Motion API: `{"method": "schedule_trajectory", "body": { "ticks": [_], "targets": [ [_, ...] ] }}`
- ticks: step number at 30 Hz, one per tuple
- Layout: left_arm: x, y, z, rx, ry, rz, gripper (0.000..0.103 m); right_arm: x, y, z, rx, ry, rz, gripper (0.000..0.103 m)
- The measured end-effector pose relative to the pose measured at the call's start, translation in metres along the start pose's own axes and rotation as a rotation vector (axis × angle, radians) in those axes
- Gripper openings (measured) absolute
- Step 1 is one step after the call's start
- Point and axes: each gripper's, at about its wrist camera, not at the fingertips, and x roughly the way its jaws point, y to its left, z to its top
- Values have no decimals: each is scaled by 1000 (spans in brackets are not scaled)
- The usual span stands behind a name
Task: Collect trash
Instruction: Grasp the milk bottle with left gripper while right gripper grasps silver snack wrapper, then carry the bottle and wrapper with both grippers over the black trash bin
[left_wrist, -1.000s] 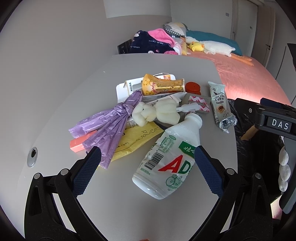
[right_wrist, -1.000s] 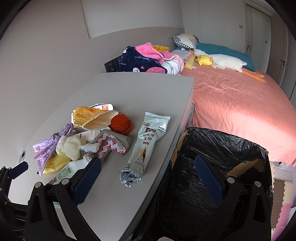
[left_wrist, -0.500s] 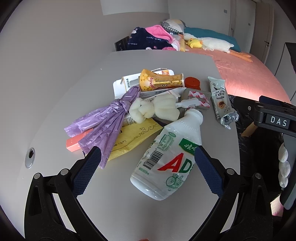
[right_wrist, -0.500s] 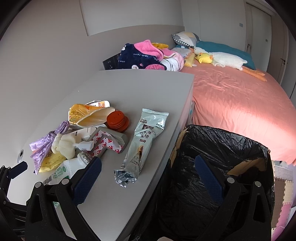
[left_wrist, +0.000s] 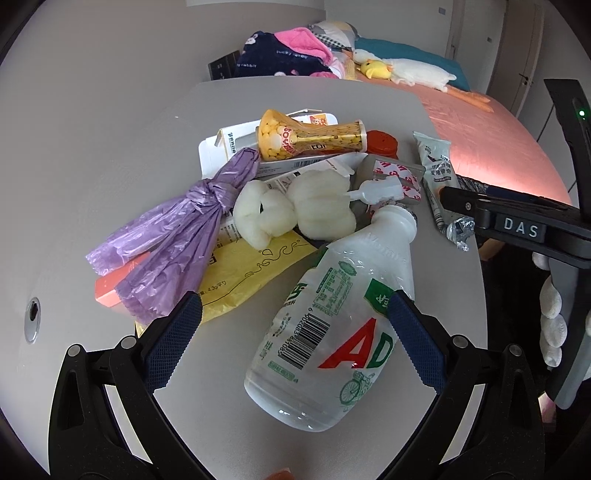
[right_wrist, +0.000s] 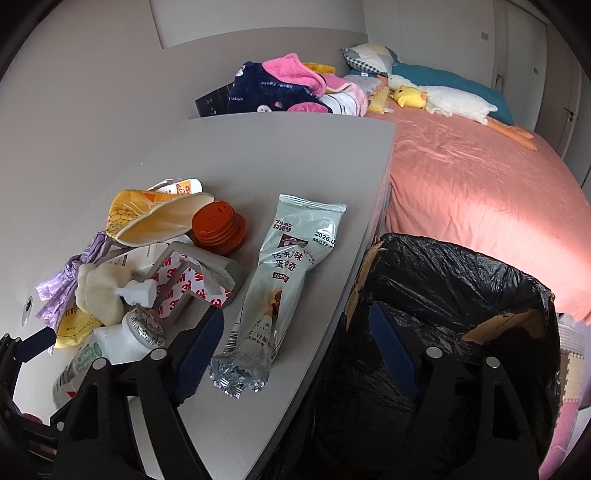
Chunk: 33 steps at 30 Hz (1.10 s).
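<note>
A pile of trash lies on the grey table (left_wrist: 110, 155). A white plastic AD bottle (left_wrist: 332, 317) lies on its side between the open fingers of my left gripper (left_wrist: 295, 332), which is not closed on it. Behind it are a purple bag (left_wrist: 177, 236), a yellow packet (left_wrist: 243, 269), white foam (left_wrist: 295, 214) and a yellow snack wrapper (left_wrist: 310, 140). My right gripper (right_wrist: 295, 350) is open and empty, over the table edge beside a silver snack wrapper (right_wrist: 288, 280). The black-lined trash bin (right_wrist: 461, 314) stands right of the table.
A red lid (right_wrist: 218, 225) and 3M tape backing (right_wrist: 192, 284) lie mid-table. A bed with a pink cover (right_wrist: 472, 184), clothes (right_wrist: 280, 88) and plush toys (right_wrist: 436, 99) stands behind. A round hole (left_wrist: 32, 319) is in the table at left.
My left gripper has moved closer to the AD bottle, which now lies between its fingers. My right gripper has come forward and down toward the silver wrapper and table edge.
</note>
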Motion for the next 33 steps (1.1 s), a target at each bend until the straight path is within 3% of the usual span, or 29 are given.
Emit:
{"method": "schedule_trajectory", "body": {
  "ticks": [5, 13, 16, 18, 20, 22, 25, 33],
  "targets": [
    [6, -5, 1, 25, 14, -19, 97, 14, -2, 2, 6, 25, -1, 61],
    [12, -14, -2, 56, 24, -47, 97, 12, 4, 0, -31, 11, 24, 28],
    [15, -16, -4, 64, 12, -84, 97, 11, 7, -1, -44, 14, 48, 24],
    [18, -21, -4, 78, 26, -58, 95, 11, 7, -2, -40, 16, 71, 21],
    [22, -24, -5, 91, 41, -54, 75, 8, 7, -3, -34, 16, 92, 18],
    [22, -22, -4, 71, 43, -90, 69, 7, 5, -3, -22, 18, 111, 16],
    [17, -20, -3, 61, 20, -59, 68, 2, 3, -4, -15, 13, 131, 16],
    [-5, -22, 3, 54, -27, -71, 68, -26, -7, 0, 8, -48, 125, 16]
  ]
}}
